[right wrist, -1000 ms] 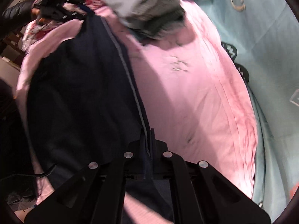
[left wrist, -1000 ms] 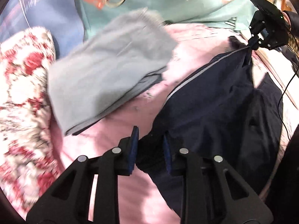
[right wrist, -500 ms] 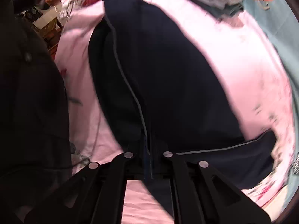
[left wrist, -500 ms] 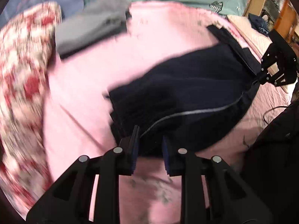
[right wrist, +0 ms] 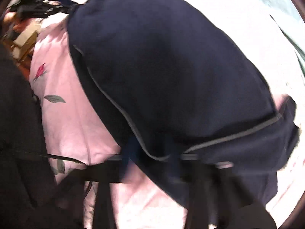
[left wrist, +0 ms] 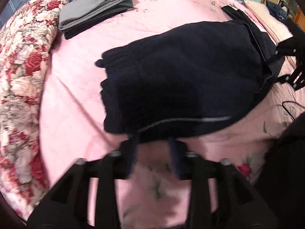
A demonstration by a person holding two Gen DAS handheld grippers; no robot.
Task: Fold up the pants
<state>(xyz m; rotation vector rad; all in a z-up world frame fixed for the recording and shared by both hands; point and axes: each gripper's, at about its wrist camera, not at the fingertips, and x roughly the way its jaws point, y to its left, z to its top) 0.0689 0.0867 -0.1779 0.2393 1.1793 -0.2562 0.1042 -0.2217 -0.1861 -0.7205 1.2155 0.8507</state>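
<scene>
My left gripper (left wrist: 152, 152) gapes empty at six o'clock of limp navy track pants (left wrist: 181, 76); my right gripper (right wrist: 152, 164) looks parted too, so I'd pinch the piped hem.

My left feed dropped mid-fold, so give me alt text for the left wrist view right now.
Navy pants lie folded in a dark bundle on the pink bedsheet, a grey stripe along the near edge. The left claw is open just short of that edge, holding nothing. Folded grey clothes sit at the far left by a floral quilt; the right claw is at the right edge.
</scene>
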